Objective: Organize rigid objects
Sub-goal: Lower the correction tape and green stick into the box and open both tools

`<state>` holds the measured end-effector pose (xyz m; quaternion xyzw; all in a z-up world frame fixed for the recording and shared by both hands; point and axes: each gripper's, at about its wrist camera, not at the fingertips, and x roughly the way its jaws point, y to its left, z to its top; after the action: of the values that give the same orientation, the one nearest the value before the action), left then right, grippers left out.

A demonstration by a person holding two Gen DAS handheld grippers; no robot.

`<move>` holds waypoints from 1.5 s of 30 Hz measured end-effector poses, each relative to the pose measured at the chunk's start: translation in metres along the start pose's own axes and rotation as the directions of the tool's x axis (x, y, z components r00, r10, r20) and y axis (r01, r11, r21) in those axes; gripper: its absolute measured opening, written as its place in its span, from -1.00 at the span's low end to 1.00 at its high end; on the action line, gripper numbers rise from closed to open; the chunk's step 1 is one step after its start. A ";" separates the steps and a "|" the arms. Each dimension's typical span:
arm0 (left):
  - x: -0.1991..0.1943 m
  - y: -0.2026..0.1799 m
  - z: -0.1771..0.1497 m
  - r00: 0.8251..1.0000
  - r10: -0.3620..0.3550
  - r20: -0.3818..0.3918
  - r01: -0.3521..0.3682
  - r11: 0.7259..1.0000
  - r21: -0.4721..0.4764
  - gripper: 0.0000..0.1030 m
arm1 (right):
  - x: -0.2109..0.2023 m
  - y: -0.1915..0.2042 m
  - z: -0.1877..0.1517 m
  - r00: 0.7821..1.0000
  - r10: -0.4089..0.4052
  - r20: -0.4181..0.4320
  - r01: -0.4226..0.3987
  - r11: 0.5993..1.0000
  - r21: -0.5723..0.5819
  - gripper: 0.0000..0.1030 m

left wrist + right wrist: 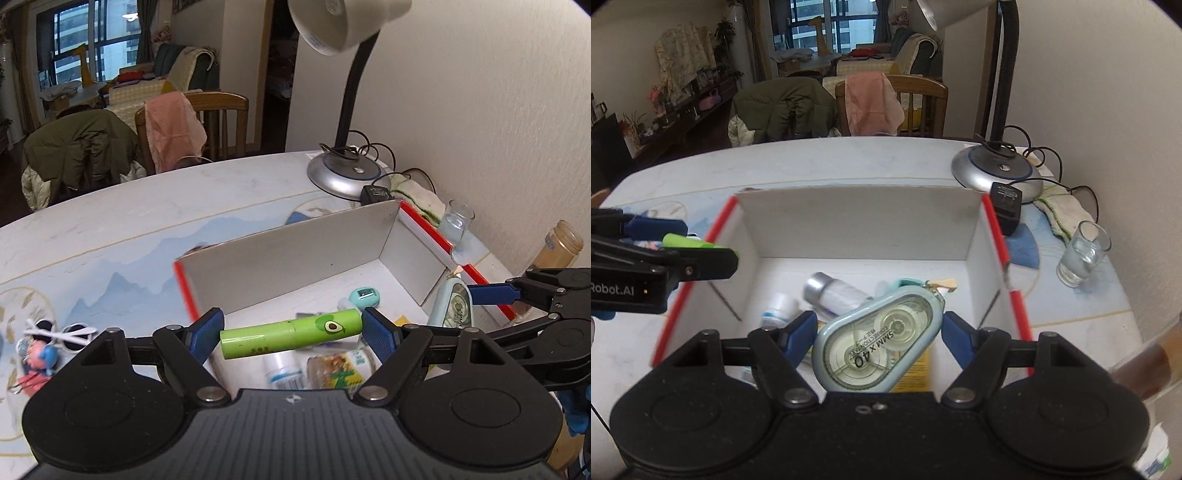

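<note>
My left gripper (293, 332) is shut on a green tube with an avocado print (291, 332), gripped end to end between the blue pads. It hangs over the near left corner of a white box with red rims (295, 251). My right gripper (879, 338) is shut on a pale blue correction tape dispenser (879, 343) above the box's floor (857, 218). The right wrist view shows the left gripper (679, 242) with the tube (685, 240) at the box's left rim. From the left wrist, the right gripper (480, 299) and dispenser (456, 306) appear at the right wall.
Inside the box lie a silver-capped bottle (831, 291), a small white bottle (779, 306) and other small items. Behind it stand a lamp base (997, 170), an adapter (1006, 210), a cloth (1063, 210) and a glass (1082, 254). Sunglasses and toys (48, 343) lie left. A brown jar (557, 251) stands right.
</note>
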<state>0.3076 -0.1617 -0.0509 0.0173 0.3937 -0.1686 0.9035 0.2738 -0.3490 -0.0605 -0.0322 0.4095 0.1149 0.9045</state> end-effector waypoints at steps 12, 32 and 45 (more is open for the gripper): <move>0.065 -0.020 0.014 0.994 0.043 -0.099 -0.038 0.998 0.047 0.58 | 0.035 -0.004 -0.002 0.994 0.049 -0.095 -0.059 0.993 -0.102 0.42; 0.108 -0.029 0.003 0.962 0.036 -0.272 -0.019 0.998 0.066 0.58 | 0.061 -0.008 -0.007 0.979 0.082 -0.188 -0.112 0.982 -0.155 0.41; 0.122 -0.029 0.000 0.932 0.061 -0.357 -0.039 0.997 0.070 0.58 | 0.061 -0.011 -0.010 0.974 0.083 -0.211 -0.113 0.984 -0.138 0.44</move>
<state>0.3755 -0.2242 -0.1354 0.0856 0.5461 -0.1516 0.8194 0.3077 -0.3505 -0.1134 -0.0910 0.4919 0.1858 0.8457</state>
